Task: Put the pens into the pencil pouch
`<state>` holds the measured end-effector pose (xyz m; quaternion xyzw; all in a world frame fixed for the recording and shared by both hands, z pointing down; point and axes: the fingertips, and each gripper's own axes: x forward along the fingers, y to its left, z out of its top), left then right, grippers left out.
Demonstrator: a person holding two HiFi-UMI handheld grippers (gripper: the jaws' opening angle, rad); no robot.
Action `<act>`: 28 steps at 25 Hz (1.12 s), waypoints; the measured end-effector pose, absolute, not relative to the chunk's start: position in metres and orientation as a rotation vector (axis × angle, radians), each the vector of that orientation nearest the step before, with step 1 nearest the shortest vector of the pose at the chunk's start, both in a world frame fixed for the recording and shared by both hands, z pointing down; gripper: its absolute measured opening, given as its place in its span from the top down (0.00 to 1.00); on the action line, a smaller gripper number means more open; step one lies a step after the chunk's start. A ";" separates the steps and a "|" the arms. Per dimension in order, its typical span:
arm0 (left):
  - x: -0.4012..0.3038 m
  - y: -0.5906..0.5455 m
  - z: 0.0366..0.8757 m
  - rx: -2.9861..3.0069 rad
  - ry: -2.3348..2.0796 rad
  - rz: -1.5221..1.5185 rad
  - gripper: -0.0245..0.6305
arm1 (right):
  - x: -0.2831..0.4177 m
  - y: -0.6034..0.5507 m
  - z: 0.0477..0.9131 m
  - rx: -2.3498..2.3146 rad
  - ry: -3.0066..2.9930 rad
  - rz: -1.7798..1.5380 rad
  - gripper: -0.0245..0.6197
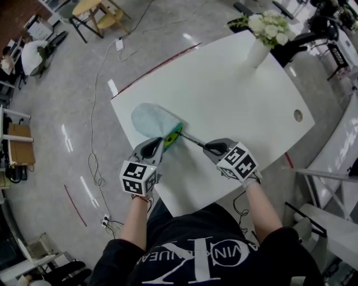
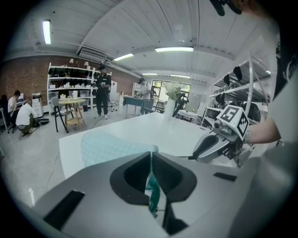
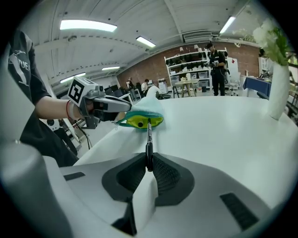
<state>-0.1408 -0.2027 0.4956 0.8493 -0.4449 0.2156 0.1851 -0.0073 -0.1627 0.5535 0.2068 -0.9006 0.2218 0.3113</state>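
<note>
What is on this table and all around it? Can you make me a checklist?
Surface: white table with a small round hole near one edge.
Job's things: pale blue-green pouch with its mouth open; one black pen, its tip at that mouth.
Clutter: vase of flowers at the table's far end.
Grippers: left gripper shut on the pouch's edge; right gripper shut on the pen.
Cables: cables lying on the floor beside the table.
Surroundings: wooden stool, shelves, a standing person.
</note>
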 end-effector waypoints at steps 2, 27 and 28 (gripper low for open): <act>-0.140 -0.201 0.497 2.397 -1.248 0.610 0.94 | -0.014 -0.163 0.555 0.543 -2.367 0.604 0.87; -0.135 -0.181 0.500 2.412 -1.157 0.591 0.96 | -0.088 -0.192 0.559 0.675 -2.366 0.781 0.87; -0.134 -0.180 0.499 2.416 -1.150 0.589 0.96 | -0.090 -0.193 0.560 0.680 -2.367 0.777 0.87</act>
